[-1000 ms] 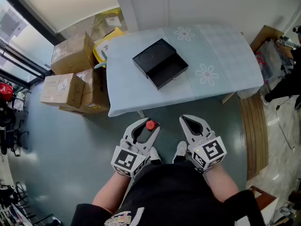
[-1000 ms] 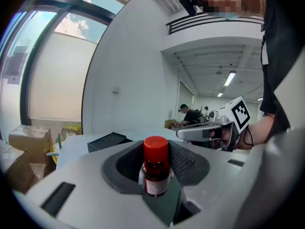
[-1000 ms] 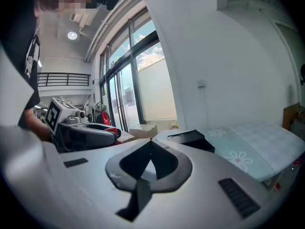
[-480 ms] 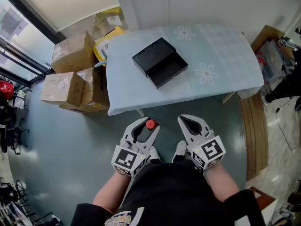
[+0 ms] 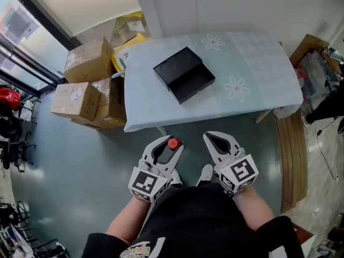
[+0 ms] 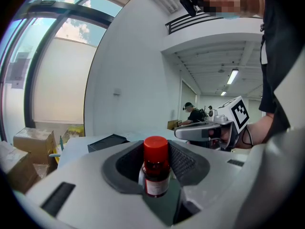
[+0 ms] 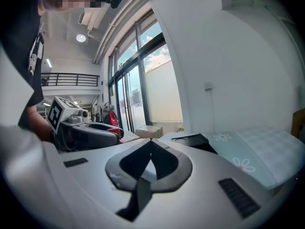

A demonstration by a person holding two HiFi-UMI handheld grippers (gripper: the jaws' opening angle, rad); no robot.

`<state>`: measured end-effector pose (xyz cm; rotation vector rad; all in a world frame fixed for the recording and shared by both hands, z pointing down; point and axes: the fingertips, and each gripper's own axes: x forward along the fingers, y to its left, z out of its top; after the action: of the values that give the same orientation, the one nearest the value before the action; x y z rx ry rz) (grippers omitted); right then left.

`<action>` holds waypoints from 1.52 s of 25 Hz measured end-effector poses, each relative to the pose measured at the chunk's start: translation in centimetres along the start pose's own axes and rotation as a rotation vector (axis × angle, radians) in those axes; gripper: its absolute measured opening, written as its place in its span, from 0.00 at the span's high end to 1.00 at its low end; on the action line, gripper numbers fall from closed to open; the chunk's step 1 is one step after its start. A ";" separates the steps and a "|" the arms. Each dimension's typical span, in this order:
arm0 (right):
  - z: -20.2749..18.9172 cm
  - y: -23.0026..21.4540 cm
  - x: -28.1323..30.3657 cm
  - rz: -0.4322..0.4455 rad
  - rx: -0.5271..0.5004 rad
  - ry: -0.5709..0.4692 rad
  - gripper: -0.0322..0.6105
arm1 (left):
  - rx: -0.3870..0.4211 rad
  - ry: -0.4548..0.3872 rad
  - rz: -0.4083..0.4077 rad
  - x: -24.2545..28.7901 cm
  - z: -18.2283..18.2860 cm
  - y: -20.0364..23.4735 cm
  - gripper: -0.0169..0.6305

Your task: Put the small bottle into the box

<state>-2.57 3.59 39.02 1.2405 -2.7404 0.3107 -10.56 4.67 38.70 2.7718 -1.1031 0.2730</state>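
Observation:
A small bottle (image 6: pixel 155 171) with a red cap (image 5: pixel 173 143) stands upright between the jaws of my left gripper (image 5: pixel 170 145), which is shut on it. My right gripper (image 5: pixel 217 140) is beside it with its jaws closed together and nothing in them. Both are held low, close to my body, short of the table's near edge. An open black box (image 5: pixel 184 74) lies on the pale blue tablecloth (image 5: pixel 252 69), left of the table's middle; it also shows far off as the box (image 6: pixel 107 141) in the left gripper view and the box (image 7: pixel 194 140) in the right gripper view.
Several cardboard boxes (image 5: pixel 86 90) are stacked on the floor left of the table. A glass wall runs along the left. Bags and clutter (image 5: pixel 314 69) lie at the right, with a person (image 6: pixel 194 112) in the background. Grey floor lies between me and the table.
The head view has shifted slightly, so the table and boxes sit a little to the right and lower. Both grippers hold the same pose, the bottle still gripped.

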 end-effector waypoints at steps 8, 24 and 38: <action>0.5 -1.9 -1.0 0.027 -0.006 0.000 0.94 | -0.007 -0.005 0.037 1.3 0.5 -1.0 0.73; 0.9 -6.8 -2.6 0.075 -0.013 -0.021 0.94 | -0.004 -0.006 0.100 5.5 0.9 -3.0 0.73; 1.6 -10.1 -3.5 0.070 -0.021 -0.055 0.94 | 0.001 -0.006 0.107 8.9 1.3 -4.0 0.73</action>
<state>7.25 -0.74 38.15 1.1671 -2.8309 0.2574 -1.28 1.37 39.13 2.7205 -1.2552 0.2778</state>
